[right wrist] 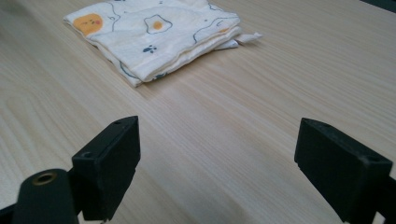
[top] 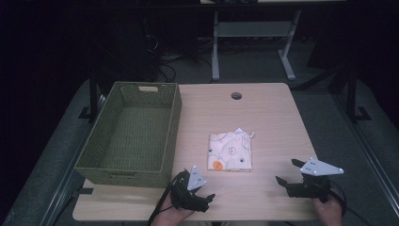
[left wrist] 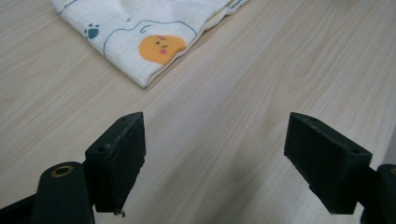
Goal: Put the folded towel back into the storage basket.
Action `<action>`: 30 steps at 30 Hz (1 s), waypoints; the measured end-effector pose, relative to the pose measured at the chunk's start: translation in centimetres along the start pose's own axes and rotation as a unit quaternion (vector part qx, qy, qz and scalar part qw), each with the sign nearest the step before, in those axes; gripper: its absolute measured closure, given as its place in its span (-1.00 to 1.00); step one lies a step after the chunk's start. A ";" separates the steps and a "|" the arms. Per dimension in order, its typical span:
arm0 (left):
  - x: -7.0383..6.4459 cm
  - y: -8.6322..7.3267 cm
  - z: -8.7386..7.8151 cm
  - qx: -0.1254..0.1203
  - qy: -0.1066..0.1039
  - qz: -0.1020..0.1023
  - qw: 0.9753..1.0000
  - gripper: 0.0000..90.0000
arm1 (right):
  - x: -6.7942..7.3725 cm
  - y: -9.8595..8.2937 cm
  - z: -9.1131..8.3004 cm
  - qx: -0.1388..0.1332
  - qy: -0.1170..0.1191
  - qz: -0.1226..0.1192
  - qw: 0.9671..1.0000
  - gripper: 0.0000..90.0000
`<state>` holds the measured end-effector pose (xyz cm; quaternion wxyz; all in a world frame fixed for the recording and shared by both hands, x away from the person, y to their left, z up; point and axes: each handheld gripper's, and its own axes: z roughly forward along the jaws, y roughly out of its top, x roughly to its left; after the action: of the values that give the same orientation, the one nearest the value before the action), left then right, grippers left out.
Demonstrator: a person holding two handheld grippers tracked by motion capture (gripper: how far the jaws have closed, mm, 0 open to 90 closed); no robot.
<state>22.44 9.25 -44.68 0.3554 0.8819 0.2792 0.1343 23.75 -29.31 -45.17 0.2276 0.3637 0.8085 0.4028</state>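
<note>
A green woven basket (top: 129, 136) was recorded on the wooden table (top: 273, 122), to the left of the folded cloth (top: 230, 151). The inside of the basket was seen from above; nothing was seen in it, only its woven floor and a handle slot in its far wall.

The cloth was taken as the landmark. It lay flat on the table, folded to a rough square, white with printed figures. The left gripper (top: 200, 195) was held near the front table edge, in front of the cloth and slightly to its left, apart from it. The right gripper (top: 289, 172) was held to the right of the cloth and nearer the front edge, well apart from it. A round hole (top: 236, 96) in the tabletop was noted beyond the cloth.

In the left gripper view, the jaws of the left gripper (left wrist: 212, 154) were spread wide with bare table between them; the near corner of the cloth (left wrist: 140, 37) with an orange face print was resolved ahead of them. In the right gripper view, the jaws of the right gripper (right wrist: 219, 163) were likewise spread wide over bare table. The stacked layers at the folded edge of the cloth (right wrist: 159, 32) and a fried-egg print were resolved there; these details were not legible in the high view. The basket and the hole were recorded from the high view.
</note>
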 end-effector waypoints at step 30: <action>1.0 6.2 3.5 0.030 0.000 0.060 0.998 -0.50 | 0.2 0.1 -0.5 -0.019 0.011 0.011 1.000 -0.70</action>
<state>27.26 4.29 -42.80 0.3196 0.9074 0.2300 0.1470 23.38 -29.32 -44.81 0.2214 0.3641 0.7988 0.4247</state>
